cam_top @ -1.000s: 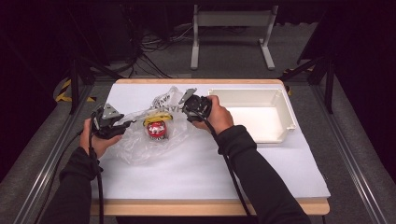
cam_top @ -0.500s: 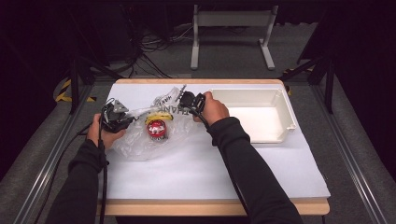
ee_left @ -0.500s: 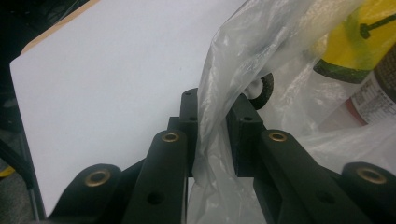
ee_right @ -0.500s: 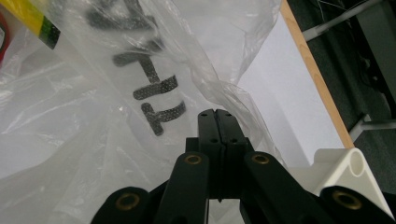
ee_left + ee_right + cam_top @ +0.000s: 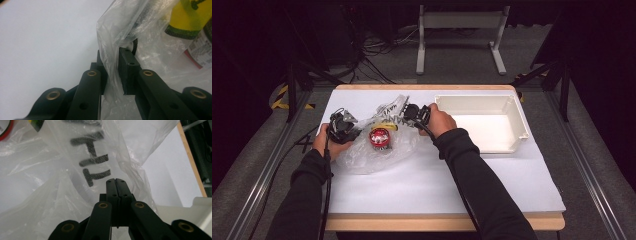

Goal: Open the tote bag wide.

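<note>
A clear plastic bag [image 5: 377, 150] lies crumpled on the white table, with black lettering [image 5: 95, 167] on its film. Inside it sits a red and yellow container [image 5: 379, 136], whose yellow label [image 5: 190, 17] is close ahead in the left gripper view. My left gripper [image 5: 343, 127] is at the bag's left edge. Its jaws have just been closing and now pinch a fold of the film [image 5: 112, 57]. My right gripper [image 5: 414, 114] is at the bag's far right edge. Its jaws are pressed together [image 5: 116, 181], with film bunched on both sides of them.
A white open bin [image 5: 512, 125] stands on the table right of the bag, its corner [image 5: 200, 205] close beside the right gripper. The table's wooden edge [image 5: 190, 157] runs just beyond it. Black cables trail from both grippers along the sleeves.
Both grippers have sunk onto the bag and drawn a little toward each other. Their jaws have closed on the film at opposite edges.
</note>
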A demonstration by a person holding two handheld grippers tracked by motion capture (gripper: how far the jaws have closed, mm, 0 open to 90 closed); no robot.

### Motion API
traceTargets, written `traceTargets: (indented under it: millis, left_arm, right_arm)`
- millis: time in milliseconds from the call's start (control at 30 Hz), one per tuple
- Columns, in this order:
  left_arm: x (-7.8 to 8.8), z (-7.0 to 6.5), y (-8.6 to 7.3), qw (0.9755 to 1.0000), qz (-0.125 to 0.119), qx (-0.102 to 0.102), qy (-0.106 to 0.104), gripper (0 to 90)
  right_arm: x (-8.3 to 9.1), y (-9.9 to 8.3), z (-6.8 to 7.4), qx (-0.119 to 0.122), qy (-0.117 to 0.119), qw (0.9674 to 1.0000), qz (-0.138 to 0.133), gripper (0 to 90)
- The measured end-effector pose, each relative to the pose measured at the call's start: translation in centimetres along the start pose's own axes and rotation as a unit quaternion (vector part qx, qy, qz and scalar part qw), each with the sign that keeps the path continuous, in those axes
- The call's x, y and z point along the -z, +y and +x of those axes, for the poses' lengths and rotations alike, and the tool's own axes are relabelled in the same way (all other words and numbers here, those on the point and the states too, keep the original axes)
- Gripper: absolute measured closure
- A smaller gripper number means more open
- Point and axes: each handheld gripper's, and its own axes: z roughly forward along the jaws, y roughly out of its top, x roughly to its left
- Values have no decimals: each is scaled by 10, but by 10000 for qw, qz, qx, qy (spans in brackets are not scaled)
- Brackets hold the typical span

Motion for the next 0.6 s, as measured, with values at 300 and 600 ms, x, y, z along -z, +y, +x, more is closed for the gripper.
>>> traceTargets:
  millis: [300,600]
  left_arm:
    - [-1,-1,-2,10000,25,-17,-23,791]
    - [1,-2,-2,9999,37,-102,-7,784]
  right_arm:
    - [6,-4,-3,-276,79,9987,-423,734]
    - [29,0,-4,-498,37,9892,-1378,563]
